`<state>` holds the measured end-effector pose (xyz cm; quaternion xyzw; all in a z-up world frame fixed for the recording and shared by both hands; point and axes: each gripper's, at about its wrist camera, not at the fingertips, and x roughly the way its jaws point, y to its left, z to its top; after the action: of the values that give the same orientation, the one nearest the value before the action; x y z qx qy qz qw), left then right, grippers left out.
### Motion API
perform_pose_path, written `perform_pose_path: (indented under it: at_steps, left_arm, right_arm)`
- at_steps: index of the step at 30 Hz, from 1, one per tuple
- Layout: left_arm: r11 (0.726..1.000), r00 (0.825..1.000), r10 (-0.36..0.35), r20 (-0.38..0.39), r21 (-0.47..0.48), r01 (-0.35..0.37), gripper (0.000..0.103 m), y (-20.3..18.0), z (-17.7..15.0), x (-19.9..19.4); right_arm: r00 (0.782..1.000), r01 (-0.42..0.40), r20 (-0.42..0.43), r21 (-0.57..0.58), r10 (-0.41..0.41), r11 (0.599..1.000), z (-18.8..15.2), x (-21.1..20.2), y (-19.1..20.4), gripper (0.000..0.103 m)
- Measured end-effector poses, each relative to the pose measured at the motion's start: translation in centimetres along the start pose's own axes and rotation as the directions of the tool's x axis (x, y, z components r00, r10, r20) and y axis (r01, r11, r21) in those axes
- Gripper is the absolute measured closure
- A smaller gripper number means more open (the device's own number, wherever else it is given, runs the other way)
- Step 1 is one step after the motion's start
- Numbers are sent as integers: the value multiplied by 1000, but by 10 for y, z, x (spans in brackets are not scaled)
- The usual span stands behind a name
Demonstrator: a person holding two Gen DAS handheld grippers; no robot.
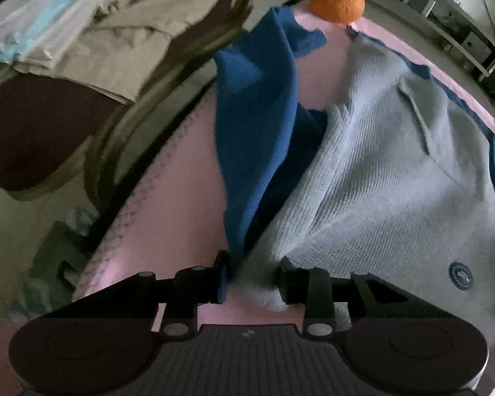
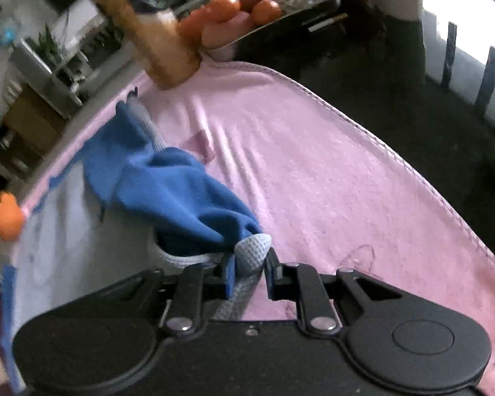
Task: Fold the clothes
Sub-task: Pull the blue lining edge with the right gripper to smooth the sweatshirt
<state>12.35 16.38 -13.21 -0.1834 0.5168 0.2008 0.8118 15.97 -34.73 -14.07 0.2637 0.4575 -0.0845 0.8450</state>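
Mid-fold: left claw (image 1: 252, 279) and right claw (image 2: 249, 272) each pinching garment (image 1: 379, 151) edge; next, carry both across, lay flat on pink towel (image 2: 313, 171)

A lived-in home, likely a dining area: a pink stitched-edge towel (image 2: 313, 165) covers the table, a dark tray of oranges and apples (image 2: 247, 10) stands at its far edge, and a maroon-cushioned chair (image 1: 33, 132) holds piled laundry.
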Motion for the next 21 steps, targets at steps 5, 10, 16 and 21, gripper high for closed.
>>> perform_pose_path:
  at_steps: [5, 10, 16, 21]
  left_arm:
    - [993, 993, 60, 106, 92, -70, 67, -4, -30, -37]
    - [958, 950, -53, 307, 285, -39, 71, -41, -45, -90]
    - [931, 896, -206, 395, 362, 54, 62, -92, -2, -125]
    - [929, 893, -176, 414, 369, 12, 59, -112, 40, -93]
  right_arm:
    - [998, 61, -12, 21, -61, 998, -2, -15, -14, 67]
    - [994, -57, 99, 39, 53, 998, 10, -61, -5, 53]
    - [936, -323, 108, -108, 334, 940, 35, -84, 68, 49]
    - [903, -353, 162, -243, 397, 903, 76, -69, 129, 70]
